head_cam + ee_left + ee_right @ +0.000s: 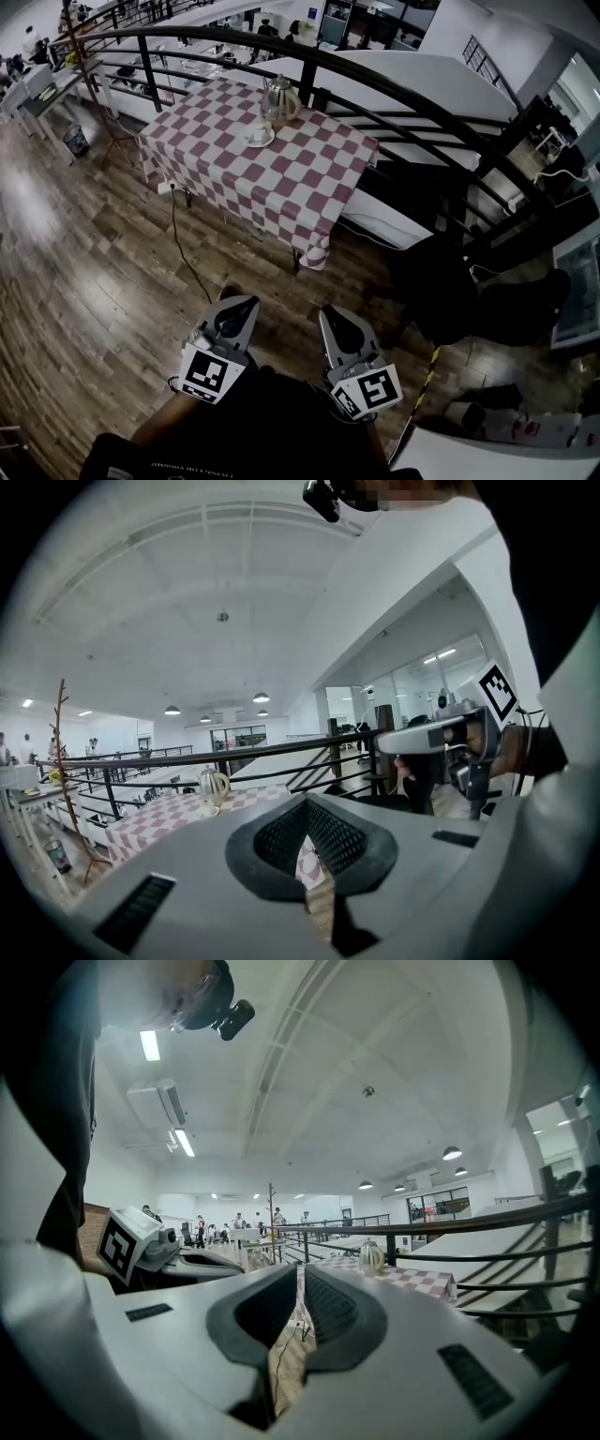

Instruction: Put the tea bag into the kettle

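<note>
Left gripper (247,305), right gripper (329,314) closed, empty; kettle (277,98) well ahead; only gripper views show ceiling lamps (261,697)

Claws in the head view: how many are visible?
2. The left claw is at the bottom, left of centre; the right claw is beside it. Both are shut.

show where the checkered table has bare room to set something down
The near half and both ends of the red-and-white checkered tablecloth lie bare. Crowded at the far edge, where the glass kettle and white saucer stand close together.
</note>
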Demonstrator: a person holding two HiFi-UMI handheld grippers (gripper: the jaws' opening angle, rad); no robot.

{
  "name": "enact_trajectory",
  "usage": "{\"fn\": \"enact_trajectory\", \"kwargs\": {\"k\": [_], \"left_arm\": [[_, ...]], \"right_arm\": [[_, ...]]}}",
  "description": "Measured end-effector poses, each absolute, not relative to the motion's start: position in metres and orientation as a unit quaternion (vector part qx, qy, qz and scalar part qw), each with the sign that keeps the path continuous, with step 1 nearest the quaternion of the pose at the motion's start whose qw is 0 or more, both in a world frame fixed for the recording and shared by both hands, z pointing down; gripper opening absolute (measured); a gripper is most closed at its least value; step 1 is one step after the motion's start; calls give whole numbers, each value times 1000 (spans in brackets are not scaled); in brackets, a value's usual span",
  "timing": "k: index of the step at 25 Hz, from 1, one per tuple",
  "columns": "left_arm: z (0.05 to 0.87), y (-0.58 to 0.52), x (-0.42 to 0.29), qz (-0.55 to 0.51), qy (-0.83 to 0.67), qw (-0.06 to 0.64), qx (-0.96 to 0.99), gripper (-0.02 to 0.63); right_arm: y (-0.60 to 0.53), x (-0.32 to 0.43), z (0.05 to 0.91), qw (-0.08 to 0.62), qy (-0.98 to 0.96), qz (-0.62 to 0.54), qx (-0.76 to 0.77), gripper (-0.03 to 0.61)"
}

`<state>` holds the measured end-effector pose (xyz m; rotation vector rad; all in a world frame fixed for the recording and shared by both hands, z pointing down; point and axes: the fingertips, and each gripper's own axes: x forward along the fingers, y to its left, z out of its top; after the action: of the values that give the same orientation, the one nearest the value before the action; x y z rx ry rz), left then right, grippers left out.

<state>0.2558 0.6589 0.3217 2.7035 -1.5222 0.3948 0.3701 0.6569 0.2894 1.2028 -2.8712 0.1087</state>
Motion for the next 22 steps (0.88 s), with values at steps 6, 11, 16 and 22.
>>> {"fn": "enact_trajectory", "kwargs": {"k": [6,11,16,22], "left_arm": [[334,622,244,133,-488,27,862,3],[342,597,234,152,-483,47,861,3],[343,562,223,168,-474,51,863,3],[333,525,209,165,-470,50,866,3]], "right_arm": [[619,358,300,23,-923,49,380,20],[589,350,307,19,-922,73,381,20],[555,344,307,17,-915,82,395,20],[518,330,299,24,-913,78,399,20]]}}
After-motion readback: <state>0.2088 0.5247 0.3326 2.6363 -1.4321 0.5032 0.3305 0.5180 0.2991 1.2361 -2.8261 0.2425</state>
